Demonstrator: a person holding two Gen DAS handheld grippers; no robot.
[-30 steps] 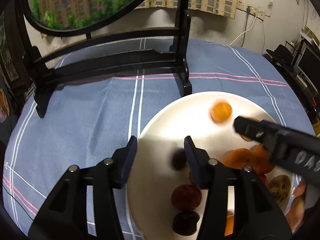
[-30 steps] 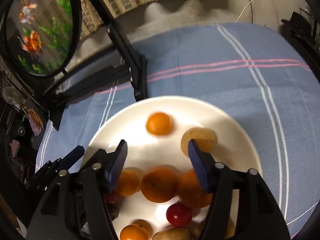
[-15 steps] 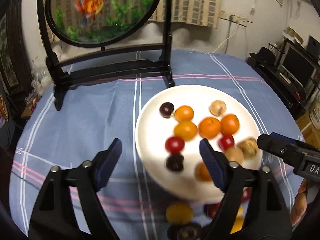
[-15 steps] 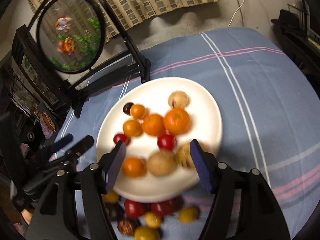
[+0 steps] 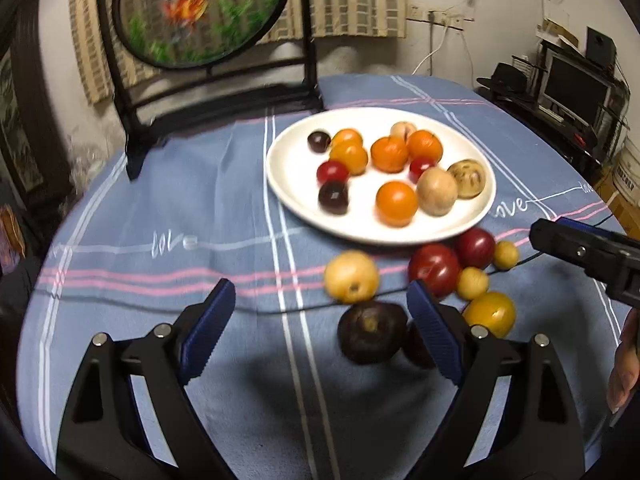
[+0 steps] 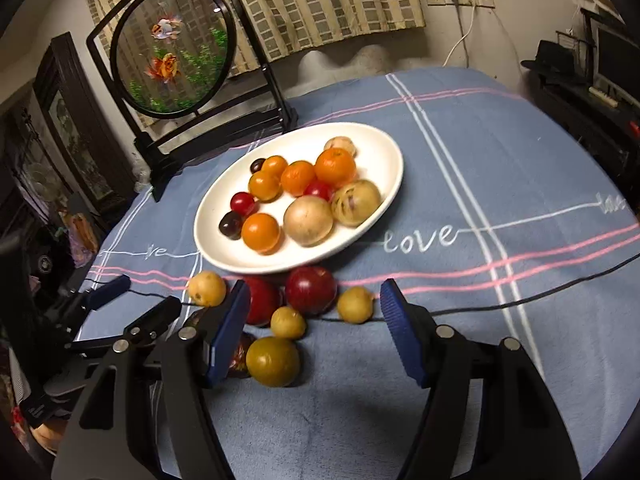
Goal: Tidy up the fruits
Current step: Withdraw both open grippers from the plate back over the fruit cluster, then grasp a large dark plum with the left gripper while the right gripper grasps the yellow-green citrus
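Fruit-laden plate (image 5: pixel 292 184) on tablecloth (image 5: pixel 200 208)

One plate (image 6: pixel 384 200); eleven fruits on it; eight off.

Both wrist views looked down steeply from near, across the tablecloth (image 5: pixel 224 184), sharing the white plate (image 6: pixel 376 152) and round screen (image 5: pixel 200 12).

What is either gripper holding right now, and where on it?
Nothing. The left gripper, jaws opening, and the right gripper are both empty.
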